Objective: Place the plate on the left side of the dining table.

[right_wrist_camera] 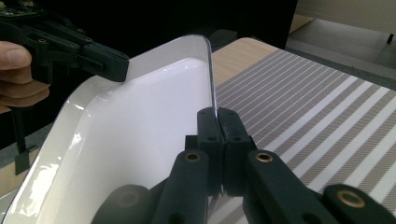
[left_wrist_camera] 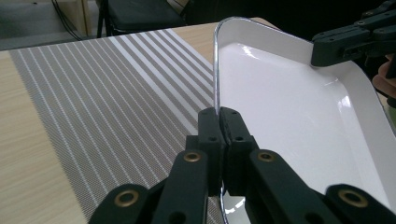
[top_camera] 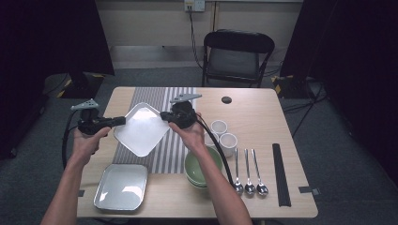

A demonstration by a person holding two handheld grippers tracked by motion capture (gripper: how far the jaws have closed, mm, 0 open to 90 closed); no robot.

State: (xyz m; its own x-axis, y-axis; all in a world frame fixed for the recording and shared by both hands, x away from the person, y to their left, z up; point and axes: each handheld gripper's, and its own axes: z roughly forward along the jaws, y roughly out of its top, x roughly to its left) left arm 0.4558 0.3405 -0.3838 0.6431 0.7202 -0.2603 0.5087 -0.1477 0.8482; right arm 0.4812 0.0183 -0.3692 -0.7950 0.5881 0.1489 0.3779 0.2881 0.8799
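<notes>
The high view looks forward and down from above the person's side of the bench [top_camera: 263,117], far enough back to take in its whole top. Each gripper view rides close behind its own fingers, looking along them at the white plate [left_wrist_camera: 289,107] from opposite sides. All three views share that plate and the striped mat [top_camera: 162,101] beneath it.

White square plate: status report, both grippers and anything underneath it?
Left gripper and right gripper both shut on opposite rims of the white square plate. Plate held above the striped mat. Second square plate sits nearer, clear of it.
</notes>
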